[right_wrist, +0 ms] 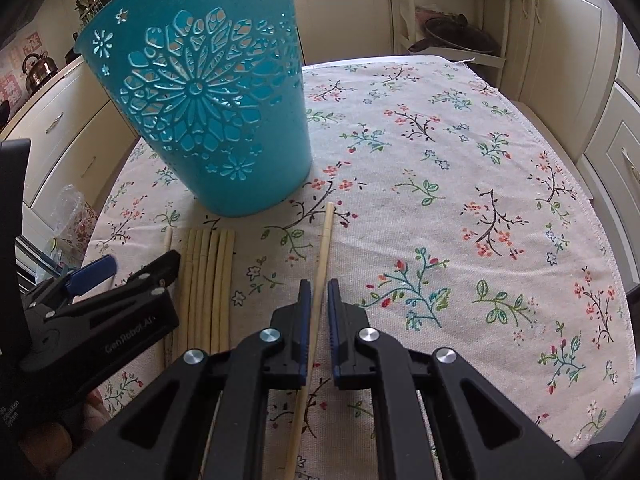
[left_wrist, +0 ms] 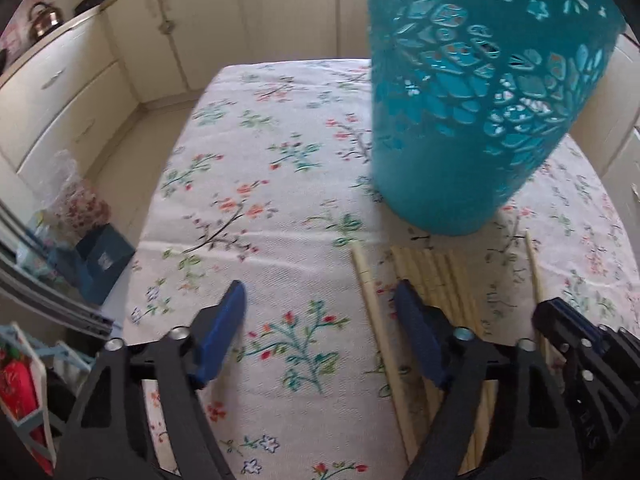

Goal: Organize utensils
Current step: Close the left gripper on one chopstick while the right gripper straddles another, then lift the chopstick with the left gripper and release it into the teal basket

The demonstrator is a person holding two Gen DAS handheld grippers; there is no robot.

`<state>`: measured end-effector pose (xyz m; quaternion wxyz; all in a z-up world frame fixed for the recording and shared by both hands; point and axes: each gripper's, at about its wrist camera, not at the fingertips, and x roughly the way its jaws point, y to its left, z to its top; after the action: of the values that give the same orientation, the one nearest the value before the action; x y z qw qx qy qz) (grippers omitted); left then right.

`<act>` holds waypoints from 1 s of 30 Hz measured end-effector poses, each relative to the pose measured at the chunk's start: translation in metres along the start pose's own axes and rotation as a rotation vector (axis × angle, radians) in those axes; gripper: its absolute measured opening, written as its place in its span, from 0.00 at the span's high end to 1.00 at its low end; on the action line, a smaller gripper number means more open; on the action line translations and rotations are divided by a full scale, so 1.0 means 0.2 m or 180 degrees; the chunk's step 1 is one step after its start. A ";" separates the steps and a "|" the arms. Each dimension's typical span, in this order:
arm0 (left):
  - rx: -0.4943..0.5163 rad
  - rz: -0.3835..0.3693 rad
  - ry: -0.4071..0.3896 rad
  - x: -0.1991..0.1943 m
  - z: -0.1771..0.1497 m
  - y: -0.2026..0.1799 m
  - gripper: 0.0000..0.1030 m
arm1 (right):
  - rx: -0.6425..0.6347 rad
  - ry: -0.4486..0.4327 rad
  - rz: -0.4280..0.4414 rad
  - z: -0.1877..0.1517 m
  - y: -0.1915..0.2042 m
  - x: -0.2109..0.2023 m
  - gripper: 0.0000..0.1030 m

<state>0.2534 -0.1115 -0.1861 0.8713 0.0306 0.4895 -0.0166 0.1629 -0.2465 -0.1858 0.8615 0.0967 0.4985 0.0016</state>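
My right gripper [right_wrist: 318,300] was clenched on a lone chopstick [right_wrist: 322,264] lying on the desk [right_wrist: 460,184], long axis pointing at the bin [right_wrist: 224,152] ahead-left. Left gripper [left_wrist: 320,320] was released beside the bundle [left_wrist: 436,280].

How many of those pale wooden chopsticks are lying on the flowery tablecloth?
About 8: a bunch of six before the teal plastic bucket, a lone chopstick left of it, another chopstick between the right gripper's jaws. Some may be hidden.
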 end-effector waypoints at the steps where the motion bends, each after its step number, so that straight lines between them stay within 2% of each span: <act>1: 0.0075 -0.0062 -0.0020 0.00 0.01 -0.01 0.44 | 0.0004 0.0000 0.0005 0.00 0.00 0.00 0.91; 2: 0.0174 -0.0154 -0.0050 -0.01 0.01 -0.02 0.55 | 0.0008 0.0001 0.0009 0.00 0.00 0.00 0.91; 3: 0.0244 -0.0202 -0.0075 -0.01 0.01 -0.03 0.60 | 0.0012 -0.0001 0.0012 0.00 0.00 0.00 0.91; 5: 0.0441 -0.0390 -0.0120 -0.01 0.01 -0.04 0.78 | -0.0008 -0.0011 0.0001 0.00 0.00 0.00 0.91; 6: 0.0497 -0.0405 -0.0125 -0.01 0.02 -0.04 0.82 | -0.0028 -0.0016 -0.0011 0.00 0.00 0.00 0.91; 7: 0.0549 -0.0548 -0.0104 -0.01 0.03 -0.03 0.90 | -0.0040 -0.0023 -0.0020 0.00 0.01 0.00 0.91; 11: 0.0659 -0.0722 0.0003 0.01 0.05 0.00 0.95 | -0.0041 -0.0046 -0.0022 -0.01 0.01 0.01 0.91; 14: 0.0588 -0.0852 0.0067 0.01 0.06 0.05 0.95 | -0.0053 -0.0065 -0.0034 -0.01 0.02 0.01 0.91; 18: 0.0783 -0.0605 -0.0020 -0.03 -0.01 0.04 0.95 | -0.0051 -0.0075 -0.0036 -0.01 0.02 0.01 0.91; 20: 0.1009 -0.0371 -0.0062 -0.05 -0.03 0.00 0.94 | -0.0066 -0.0084 -0.0051 -0.01 0.02 0.01 0.91; 22: 0.1065 -0.0320 -0.0054 -0.07 -0.04 -0.01 0.95 | -0.0091 -0.0093 -0.0068 -0.01 0.03 0.00 0.91; 25: 0.0824 -0.0597 -0.0080 -0.16 0.00 0.05 0.95 | -0.0089 -0.0095 -0.0053 -0.02 0.03 0.00 0.91; 27: 0.0561 -0.0903 -0.0187 -0.29 0.05 0.14 0.95 | -0.0060 -0.0091 -0.0037 -0.02 0.02 0.00 0.91; 30: 0.0304 -0.1303 -0.0577 -0.55 0.17 0.23 0.95 | 0.0012 -0.0081 -0.0002 -0.01 0.01 0.00 0.91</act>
<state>0.2273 -0.0674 -0.0737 0.8877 -0.0298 0.4039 -0.2189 0.1604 -0.2441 -0.1860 0.8676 0.0983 0.4875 -0.0009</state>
